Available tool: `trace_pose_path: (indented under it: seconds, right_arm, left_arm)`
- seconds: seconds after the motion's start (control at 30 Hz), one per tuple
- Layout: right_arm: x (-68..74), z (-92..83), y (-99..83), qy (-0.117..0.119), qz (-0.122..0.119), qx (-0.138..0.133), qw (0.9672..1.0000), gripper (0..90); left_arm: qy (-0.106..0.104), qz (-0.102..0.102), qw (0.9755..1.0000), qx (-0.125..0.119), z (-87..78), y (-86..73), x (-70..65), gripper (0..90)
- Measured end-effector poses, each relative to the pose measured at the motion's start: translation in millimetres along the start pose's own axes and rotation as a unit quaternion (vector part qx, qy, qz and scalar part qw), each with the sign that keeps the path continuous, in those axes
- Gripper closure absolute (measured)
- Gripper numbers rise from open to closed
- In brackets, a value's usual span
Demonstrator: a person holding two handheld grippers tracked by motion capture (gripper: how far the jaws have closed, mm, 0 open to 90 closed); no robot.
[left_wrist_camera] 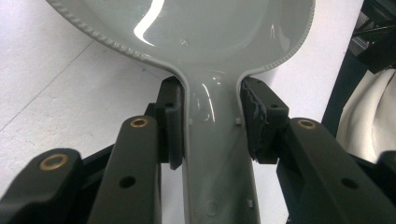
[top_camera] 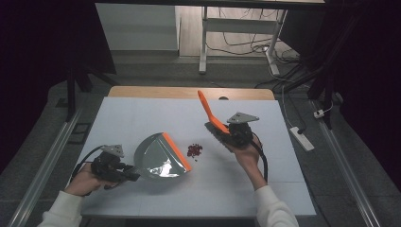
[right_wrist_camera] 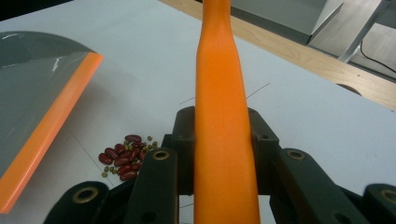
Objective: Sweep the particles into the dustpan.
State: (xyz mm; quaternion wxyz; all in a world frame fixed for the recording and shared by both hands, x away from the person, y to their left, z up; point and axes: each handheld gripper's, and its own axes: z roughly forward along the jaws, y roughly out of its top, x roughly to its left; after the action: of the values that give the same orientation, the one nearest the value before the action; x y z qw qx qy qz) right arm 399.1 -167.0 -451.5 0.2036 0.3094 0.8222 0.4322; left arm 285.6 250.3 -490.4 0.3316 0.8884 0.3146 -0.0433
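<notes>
light: bright table [top_camera: 142,118], dark surroundings | glare: dustpan [left_wrist_camera: 187,23] streaks | focus: near tongs soft

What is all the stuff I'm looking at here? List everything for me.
dustpan: one, grey with an orange front lip, on the left part of the table, its handle clamped in the left gripper.
brush: one, orange handle with dark bristles, held up above the table by the right gripper, handle pointing away from the person.
beans: one small pile, dark red with some tiny greenish ones mixed in, on the table between dustpan and brush.
table: one, white top with a wooden far edge.
power strip: one, white, on the floor to the right of the table.
left gripper: one, black, shut on the dustpan handle.
right gripper: one, black, shut on the brush handle.
</notes>
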Motion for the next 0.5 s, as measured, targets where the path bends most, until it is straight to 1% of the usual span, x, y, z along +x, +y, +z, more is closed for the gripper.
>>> trace_pose_path:
  seconds: [0.1, 0.23, 0.3, 0.5]
  right_arm:
    - [0.4, 3.8, -0.4, 0.001, 0.0, 0.005, 1.0, 70.2]
    - [-0.7, 9.0, -1.8, 0.0, 0.001, 0.01, 0.9999, 70.2]
    - [-1.0, 11.1, -2.5, 0.0, 0.001, 0.014, 0.9999, 70.2]
    - [0.7, 17.6, -4.0, 0.002, -0.001, 0.024, 0.9997, 70.2]
  left_arm:
    - [0.002, 0.0, 1.0, 0.006, 0.7, 0.2, 0.5, 62.4]
    - [0.002, -0.006, 0.9999, 0.012, 3.1, 0.3, 1.6, 62.4]
    - [0.006, -0.009, 0.9998, 0.017, 5.7, 0.8, 1.7, 62.4]
    - [0.003, 0.0, 0.9996, 0.028, 10.5, 2.7, 0.0, 62.4]
